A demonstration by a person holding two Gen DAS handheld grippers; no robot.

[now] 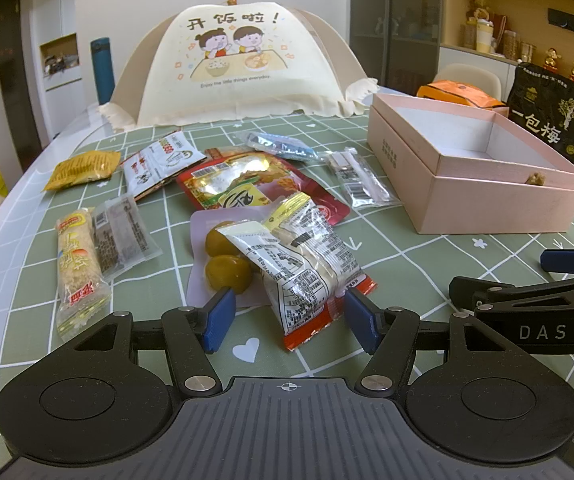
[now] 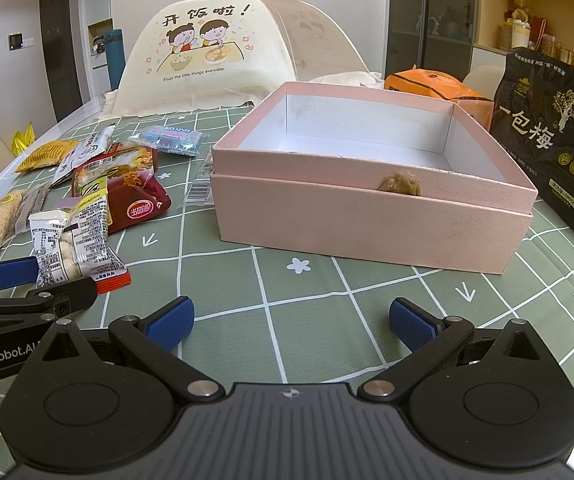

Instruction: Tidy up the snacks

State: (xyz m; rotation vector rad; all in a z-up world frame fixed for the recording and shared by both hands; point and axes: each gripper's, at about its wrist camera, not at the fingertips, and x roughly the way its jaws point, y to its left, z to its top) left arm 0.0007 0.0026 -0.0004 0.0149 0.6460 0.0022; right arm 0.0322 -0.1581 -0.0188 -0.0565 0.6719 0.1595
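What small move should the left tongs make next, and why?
Probably ease the left tongs forward and close on the white snack packet: they are open, it lies just ahead between their tips, and the pink box appears empty.

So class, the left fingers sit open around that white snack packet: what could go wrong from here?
1. The white packet overlaps the yellow-ball pouch; closing the left gripper may drag both.
2. Its crinkly wrapper might slip from the fingers.
3. The pink box has tall walls; a low carry could hit them.
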